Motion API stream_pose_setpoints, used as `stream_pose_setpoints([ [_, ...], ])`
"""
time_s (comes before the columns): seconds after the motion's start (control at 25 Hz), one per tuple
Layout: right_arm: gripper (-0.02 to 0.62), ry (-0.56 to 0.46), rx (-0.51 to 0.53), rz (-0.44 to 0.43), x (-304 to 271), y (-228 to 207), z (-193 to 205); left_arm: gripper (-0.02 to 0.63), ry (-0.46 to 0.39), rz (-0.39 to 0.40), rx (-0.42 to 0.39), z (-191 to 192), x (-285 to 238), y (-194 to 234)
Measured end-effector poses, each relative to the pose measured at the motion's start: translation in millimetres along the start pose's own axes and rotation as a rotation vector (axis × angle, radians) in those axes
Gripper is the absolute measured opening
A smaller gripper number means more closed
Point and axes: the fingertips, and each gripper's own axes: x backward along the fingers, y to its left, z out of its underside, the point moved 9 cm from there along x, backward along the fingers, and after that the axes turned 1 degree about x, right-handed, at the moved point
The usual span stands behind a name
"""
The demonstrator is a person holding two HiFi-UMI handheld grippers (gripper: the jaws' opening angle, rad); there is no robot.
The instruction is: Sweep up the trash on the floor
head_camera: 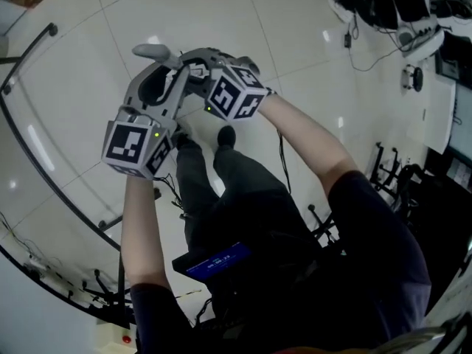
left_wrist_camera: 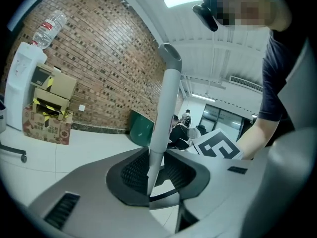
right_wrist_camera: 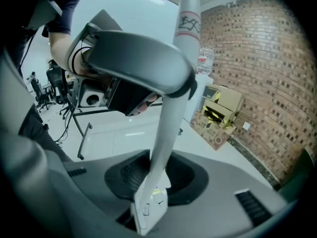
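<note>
Closest in, a small black device w/ a lit blue screen (head_camera: 218,260) on the person's dark top, and black shoes (head_camera: 226,136) planted just under the two grippers, which crowd together out front. Left gripper (left_wrist_camera: 151,175): jaws closed on a light grey round pole (left_wrist_camera: 166,98) w/ a bent cap (left_wrist_camera: 169,53) at its far end, ribbed pads (left_wrist_camera: 133,170) pressing both sides. Right gripper (right_wrist_camera: 151,177): jaws clamped on a whitish pole (right_wrist_camera: 171,108) w/ red print high up & a small label (right_wrist_camera: 148,207) at its near end. Can't tell if that's the same pole or a second one. The sweeping end isn't in any view. Trash? None showing on the glossy white tile floor (head_camera: 88,65), so I'd say the sweep proper isn't under way & the mess lies out of frame. Risks from here: smooth round pole in a narrow grip, so it'll prob twist or slide in the jaws once bristles drag. Grippers sit nearly touching, so a hard stroke could knock the marker cubes (head_camera: 236,96) together. A loose black cable (head_camera: 347,39) trails on the floor top right & a curved black rail (head_camera: 50,29) runs along the left, and either could snag a wide stroke. Feet are close under the pole too, easy to clip.
</note>
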Motion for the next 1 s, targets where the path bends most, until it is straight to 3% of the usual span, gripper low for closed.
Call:
stream_pose_setpoints([
  [0.64, 0.114, -0.078, -0.024, 0.005, -3.9, 0.2, -9.5, 0.091, -0.016, -0.084, 0.011, -10.6, 11.3, -2.7],
  [1.0, 0.112, -0.114, -0.014, 0.003, -11.8, 1.9, -13.0, 0.091, -0.022, -0.130, -0.026, -9.0, 17.8, -0.4],
])
